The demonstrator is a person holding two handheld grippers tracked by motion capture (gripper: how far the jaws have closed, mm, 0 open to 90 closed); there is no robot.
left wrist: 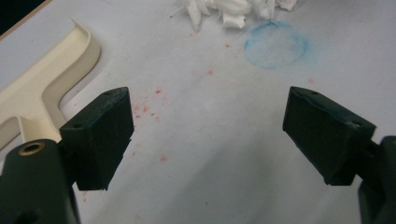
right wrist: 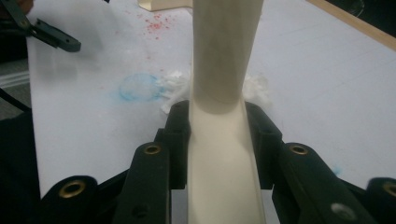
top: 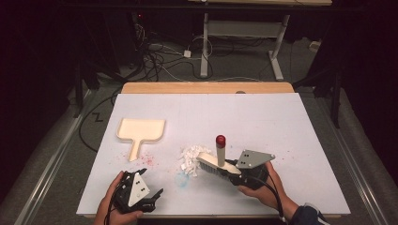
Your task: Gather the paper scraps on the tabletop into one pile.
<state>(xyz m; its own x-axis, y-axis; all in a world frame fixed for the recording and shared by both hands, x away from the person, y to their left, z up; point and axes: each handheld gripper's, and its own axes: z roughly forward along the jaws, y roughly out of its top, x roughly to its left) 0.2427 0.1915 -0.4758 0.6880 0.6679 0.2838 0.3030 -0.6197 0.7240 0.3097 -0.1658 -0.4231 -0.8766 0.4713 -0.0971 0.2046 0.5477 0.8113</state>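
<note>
High view: the right gripper is clamped on a cream hand brush, whose red-tipped handle stands upright and whose bristles rest just beside the pile of white scraps, on the pile's right. The cream dustpan lies well apart from the pile, to its upper left, mouth away from it. The left gripper sits below and left of the pile, holding nothing.

Left gripper view: the jaws stand wide over bare board; the pile lies ahead, a blue ring stain just short of it, the dustpan at the left edge.

Right gripper view: the pads grip the brush on both sides; the scraps lie directly beyond it.

Judgement: the sweeping step is in hand. The next move calls for drawing the bristles through the pile toward the dustpan, with the free gripper steadying the pan's handle.
</note>
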